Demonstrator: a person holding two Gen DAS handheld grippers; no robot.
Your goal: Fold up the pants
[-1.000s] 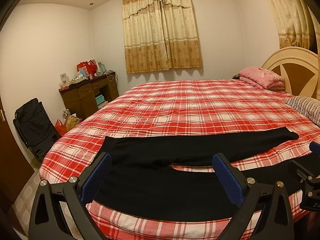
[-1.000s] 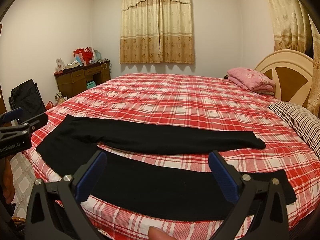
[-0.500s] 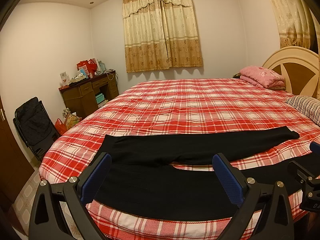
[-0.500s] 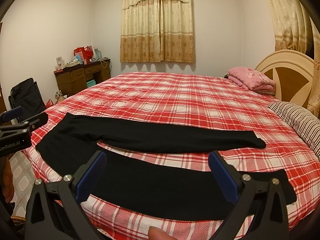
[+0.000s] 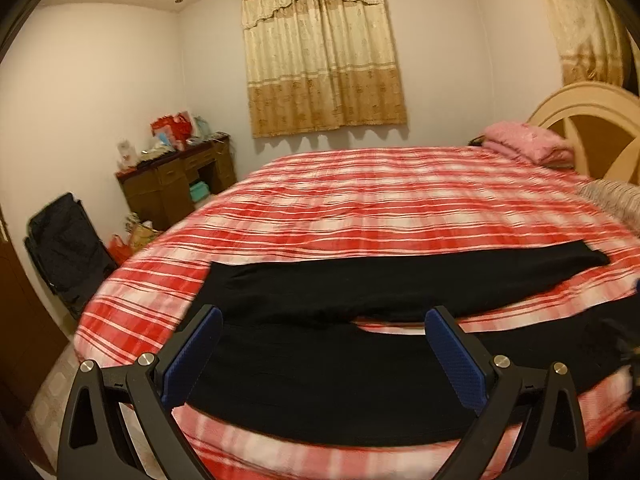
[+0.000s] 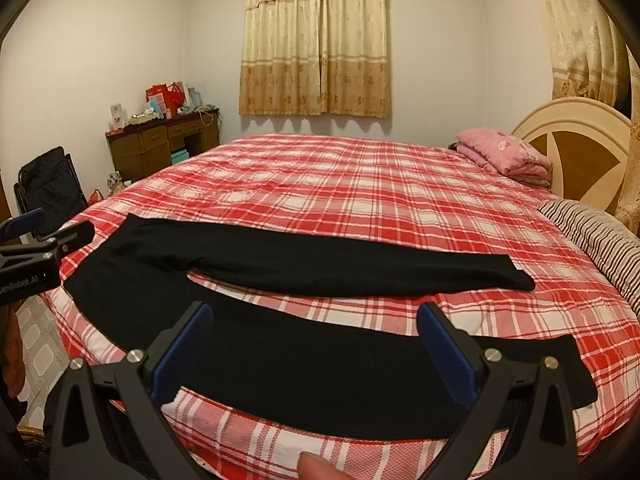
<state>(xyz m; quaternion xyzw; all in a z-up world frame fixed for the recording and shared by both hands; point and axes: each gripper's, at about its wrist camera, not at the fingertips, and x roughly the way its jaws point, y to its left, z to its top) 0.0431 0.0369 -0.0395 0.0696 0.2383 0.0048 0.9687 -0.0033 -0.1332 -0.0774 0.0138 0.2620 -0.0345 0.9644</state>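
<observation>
Black pants point(image 6: 304, 364) lie flat across the near edge of a red plaid bed point(image 6: 360, 184), waist at the left, the two legs spread apart toward the right. In the left wrist view the pants point(image 5: 328, 372) fill the foreground under my left gripper point(image 5: 324, 356), which hangs open above the waist and crotch end. My right gripper point(image 6: 316, 350) is open above the near leg, with nothing between its blue pads. The left gripper's body point(image 6: 36, 248) shows at the left edge of the right wrist view. A fingertip point(image 6: 316, 466) shows at the bottom.
A pink folded blanket point(image 6: 504, 152) and a striped pillow point(image 6: 596, 236) lie by the headboard point(image 6: 576, 148) at the right. A cluttered wooden desk point(image 6: 160, 144) and a black folding chair point(image 6: 48, 188) stand at the left wall. Curtains point(image 6: 316, 40) hang on the far wall.
The left wrist view has shifted and blurred: my left gripper has moved, tipping slightly toward the pants. The right gripper has barely moved. The pants lie as before.
</observation>
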